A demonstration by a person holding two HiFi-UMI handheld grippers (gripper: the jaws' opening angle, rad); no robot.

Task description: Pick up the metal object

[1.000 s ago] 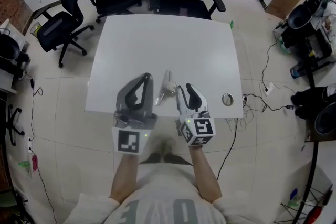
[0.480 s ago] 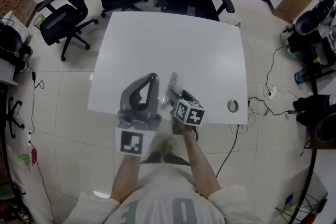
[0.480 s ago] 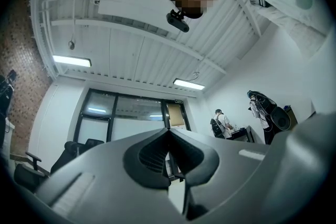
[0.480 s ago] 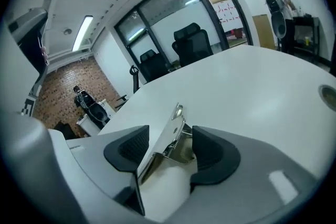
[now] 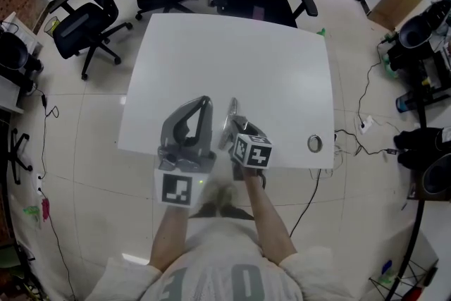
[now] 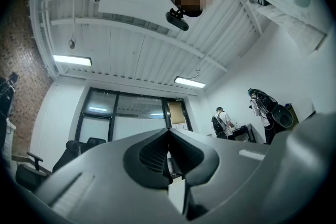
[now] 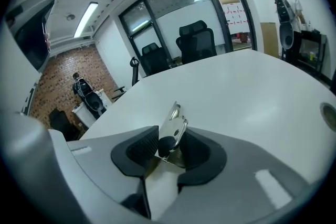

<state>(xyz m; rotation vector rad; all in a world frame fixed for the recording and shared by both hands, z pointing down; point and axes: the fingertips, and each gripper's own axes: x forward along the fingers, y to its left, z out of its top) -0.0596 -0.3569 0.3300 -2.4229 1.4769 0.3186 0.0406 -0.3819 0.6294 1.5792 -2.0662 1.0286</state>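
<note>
We're in an office room with a pale tiled floor (image 5: 84, 151) and a white table (image 5: 232, 53) sitting in the middle. Black office chairs (image 5: 88, 32) crowd its far edge and left corner. There's a red brick wall (image 7: 52, 76) on one side and tall dark-framed glass doors (image 7: 178, 8) on another, white walls elsewhere. Strip lights (image 6: 72, 60) glow on the slatted white ceiling (image 6: 142, 55). Cables (image 5: 345, 132) trail over the floor right of the table.

Right tongs (image 7: 170, 145) partly hide the metal object (image 7: 175, 119)
</note>
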